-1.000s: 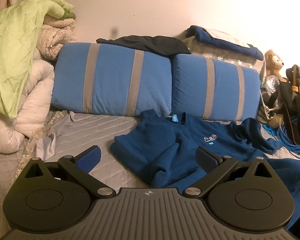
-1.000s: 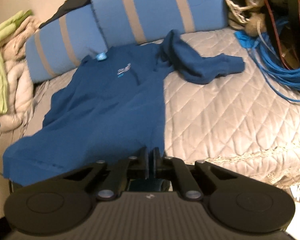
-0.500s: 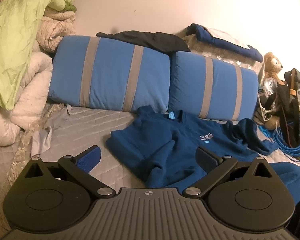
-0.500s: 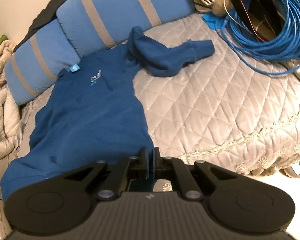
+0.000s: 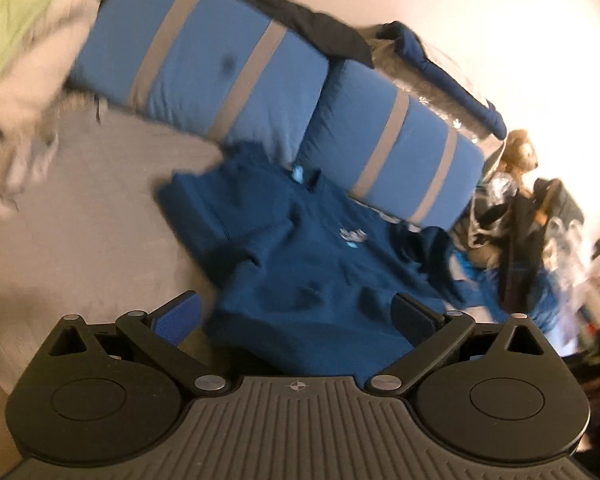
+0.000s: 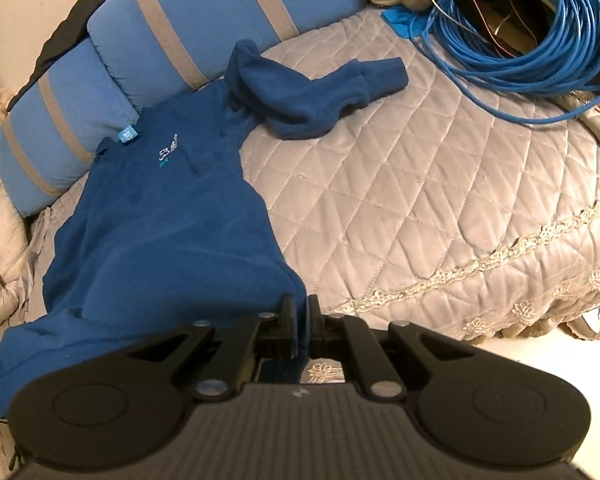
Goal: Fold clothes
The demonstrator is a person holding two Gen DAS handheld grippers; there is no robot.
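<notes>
Quilted bed (image 6: 440,184): blue sweatshirt (image 6: 168,216) pinched by right hand-held gripper (image 6: 299,312).

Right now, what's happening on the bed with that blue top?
A person is folding a dark blue sweatshirt spread on the quilted bedspread below two blue pillows. The right gripper is shut on the sweatshirt's bottom hem corner at the bed's near edge. The left gripper is open above the other side of the hem, gripping nothing. One sleeve lies crumpled out to the side, not yet folded in.
</notes>
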